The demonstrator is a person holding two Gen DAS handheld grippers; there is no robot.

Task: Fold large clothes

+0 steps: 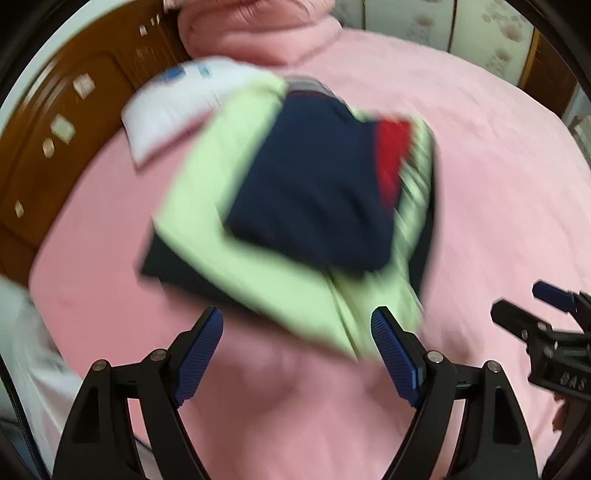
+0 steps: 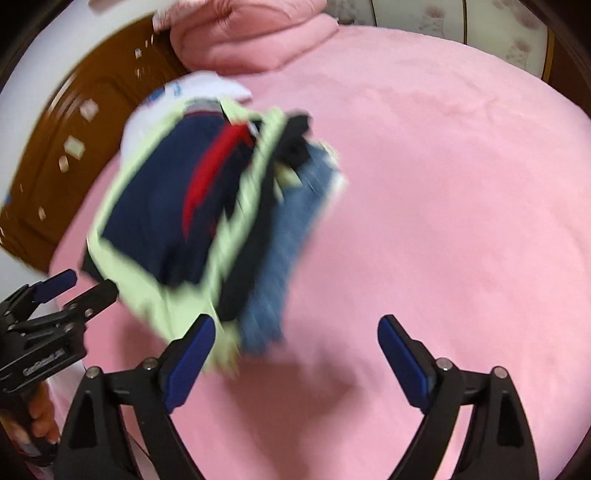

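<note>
A: Where does the pile sit right now?

B: Your stack of folded clothes (image 1: 295, 206) lies on the pink bedspread (image 1: 480, 184), towards the wooden headboard (image 1: 66, 155), with a white pillow (image 1: 177, 107) just behind it. A navy piece with a red panel is on top, pale green under it, and in the right wrist view denim (image 2: 291, 251) shows at the side. I judge it is kept there so the open bedspread nearer you stays free for spreading the next large garment

A: And my tongs?

B: Your left gripper (image 1: 297, 354) has its jaws spread wide with nothing between them; only the green hem of the pile lies just past its right pad. Your right gripper (image 2: 295, 354) is spread just as wide and holds nothing, its left pad close by the pile's near edge. Both point down at the bed

A: What can't you make out?

B: Motion blur smears the pile, so I cannot count its layers or tell whether the edges are square. The pink heap (image 1: 258, 33) at the top is cut off by the frame, and no unfolded garment shows
</note>
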